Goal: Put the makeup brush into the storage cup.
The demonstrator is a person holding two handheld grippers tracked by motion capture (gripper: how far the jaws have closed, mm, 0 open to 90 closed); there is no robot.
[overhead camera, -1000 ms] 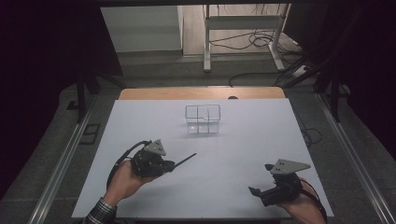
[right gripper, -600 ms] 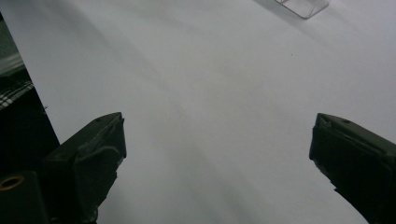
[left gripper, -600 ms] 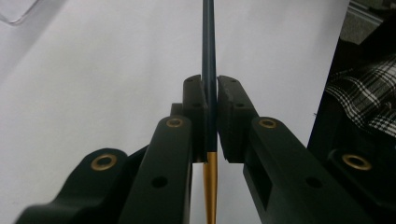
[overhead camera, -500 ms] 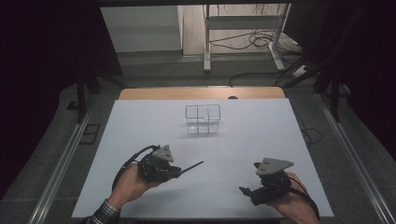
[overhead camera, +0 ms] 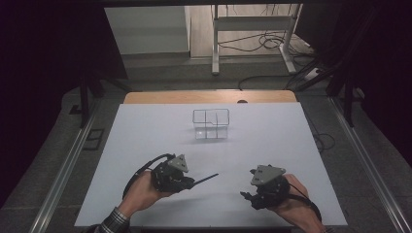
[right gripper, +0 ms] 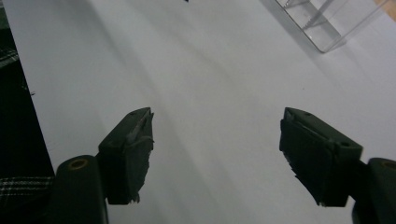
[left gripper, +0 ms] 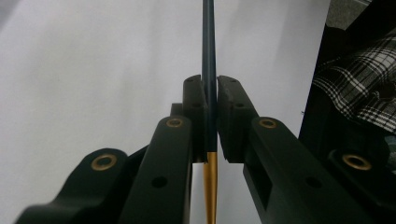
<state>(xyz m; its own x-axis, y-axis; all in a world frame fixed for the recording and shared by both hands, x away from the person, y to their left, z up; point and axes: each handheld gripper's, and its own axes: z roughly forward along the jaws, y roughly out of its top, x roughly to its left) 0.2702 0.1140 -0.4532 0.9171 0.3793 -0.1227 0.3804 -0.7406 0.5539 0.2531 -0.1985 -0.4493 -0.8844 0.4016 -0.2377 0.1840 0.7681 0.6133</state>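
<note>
**Near the front edge, a pen is held ready while the clear box waits empty**

Between the jaws of the left hand-held gripper [left gripper: 210,116] a slim dark pen [left gripper: 208,51] is pinched, the pads pressed flat against its barrel from both sides. In the left gripper view the barrel runs straight up the middle, with a gold end [left gripper: 211,186] poking out behind the pads. The grip sits near that gold end, so most of the length stands free ahead of the jaws, which I judge leaves a long free end to steer into a slot. From the high view the left hand-held gripper [overhead camera: 192,183] lies low over the white surface [overhead camera: 145,141], and the pen [overhead camera: 206,178] slants out toward the right and slightly away from the person, its tip over bare surface.

The right hand-held gripper [overhead camera: 247,196] rests near the front edge too, well apart from the pen tip. Its jaws have just been closing, yet the right gripper view shows them spread with nothing between them, just white surface [right gripper: 210,93] beneath the right hand-held gripper [right gripper: 215,154]. It looks set to help or simply to wait.

Farther out, toward the far middle of the surface, stands a small clear box [overhead camera: 211,124] divided into compartments. All the cells I can make out look empty. A corner of the box [right gripper: 327,23] shows at the top of the right gripper view. It is well apart from both hands, so the pen is not yet near any compartment.
</note>
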